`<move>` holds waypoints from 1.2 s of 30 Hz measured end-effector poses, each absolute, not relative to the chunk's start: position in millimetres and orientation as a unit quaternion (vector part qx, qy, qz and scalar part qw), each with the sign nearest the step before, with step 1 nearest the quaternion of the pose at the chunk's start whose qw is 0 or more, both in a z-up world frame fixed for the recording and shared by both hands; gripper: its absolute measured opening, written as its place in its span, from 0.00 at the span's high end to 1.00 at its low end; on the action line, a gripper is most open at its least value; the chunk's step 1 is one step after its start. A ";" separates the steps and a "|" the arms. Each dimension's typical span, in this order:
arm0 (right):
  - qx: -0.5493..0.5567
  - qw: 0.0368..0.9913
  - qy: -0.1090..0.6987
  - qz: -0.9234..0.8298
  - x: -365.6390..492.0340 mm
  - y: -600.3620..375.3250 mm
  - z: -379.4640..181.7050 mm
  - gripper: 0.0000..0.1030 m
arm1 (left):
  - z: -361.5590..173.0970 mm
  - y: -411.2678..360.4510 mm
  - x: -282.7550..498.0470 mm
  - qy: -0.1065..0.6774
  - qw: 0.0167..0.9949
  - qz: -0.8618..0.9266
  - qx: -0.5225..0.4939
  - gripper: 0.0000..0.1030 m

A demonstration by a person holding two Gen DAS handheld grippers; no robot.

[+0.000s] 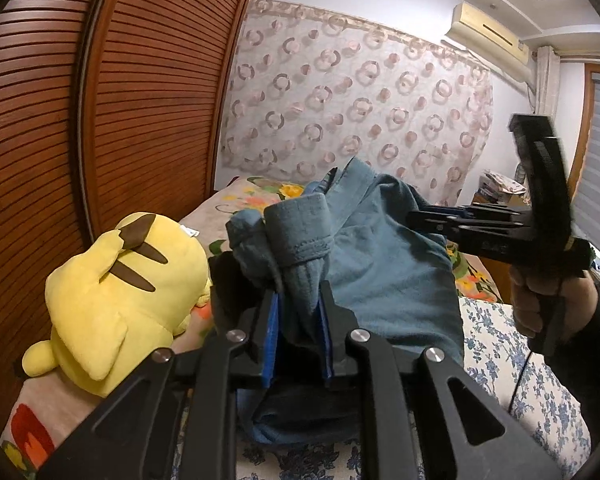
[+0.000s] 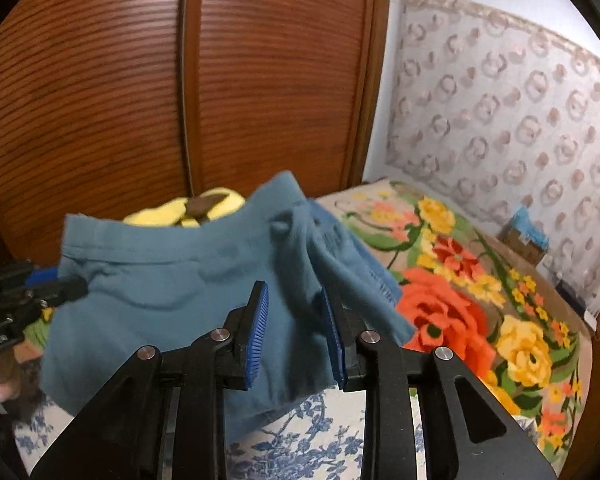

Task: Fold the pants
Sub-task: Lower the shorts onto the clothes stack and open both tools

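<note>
Left wrist view shows the left gripper, a black two-finger tool with blue ribbed pads, clamped on a bunched fold of the teal-blue cotton pants — a hemmed cuff rolls up just above the fingertips, and the rest of the garment hangs in the air toward the right. At the far right of that view the right gripper reaches in sideways to the opposite edge of the cloth, held by a hand in a dark sleeve; its tips are buried in the fabric there. Right wrist view gives the closer look: the right gripper has its blue pads parted, the left pad bare with cloth only behind it, the right pad brushed by a hanging fold of the pants, so it looks open and not pinching. The left gripper appears at the left edge of that view, gripping the other end of the garment. Pants are lifted clear above the white bedsheet with blue floral print. A yellow plush toy with brown stripes lies to the left, near the wooden louvred wardrobe doors, and a beige blanket with orange and yellow flowers covers the far right of the bed.
</note>
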State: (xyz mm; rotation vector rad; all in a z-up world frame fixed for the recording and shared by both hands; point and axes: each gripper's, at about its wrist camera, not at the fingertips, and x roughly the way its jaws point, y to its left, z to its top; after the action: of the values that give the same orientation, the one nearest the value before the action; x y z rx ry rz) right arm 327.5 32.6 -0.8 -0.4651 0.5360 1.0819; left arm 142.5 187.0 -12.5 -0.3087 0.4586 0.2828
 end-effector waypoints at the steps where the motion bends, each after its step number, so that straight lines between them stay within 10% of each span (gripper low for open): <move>1: -0.219 0.802 0.250 0.497 331.8 35.9 -4.6 0.75 | -13.2 187.1 142.5 0.226 0.952 0.139 -0.151 0.84; 25: -0.162 0.818 0.247 0.493 313.7 17.7 4.6 0.75 | -4.8 187.5 134.9 0.247 0.949 0.147 -0.129 0.44; 36: -0.154 0.803 0.262 0.512 287.3 21.8 -7.7 0.74 | -2.1 186.6 118.3 0.260 0.946 0.149 -0.121 0.42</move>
State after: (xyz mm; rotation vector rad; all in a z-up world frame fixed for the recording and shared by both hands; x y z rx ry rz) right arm 287.3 21.8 -7.7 -0.3308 0.5614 1.0976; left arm 118.3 186.6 -2.1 -0.2457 0.5292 0.3044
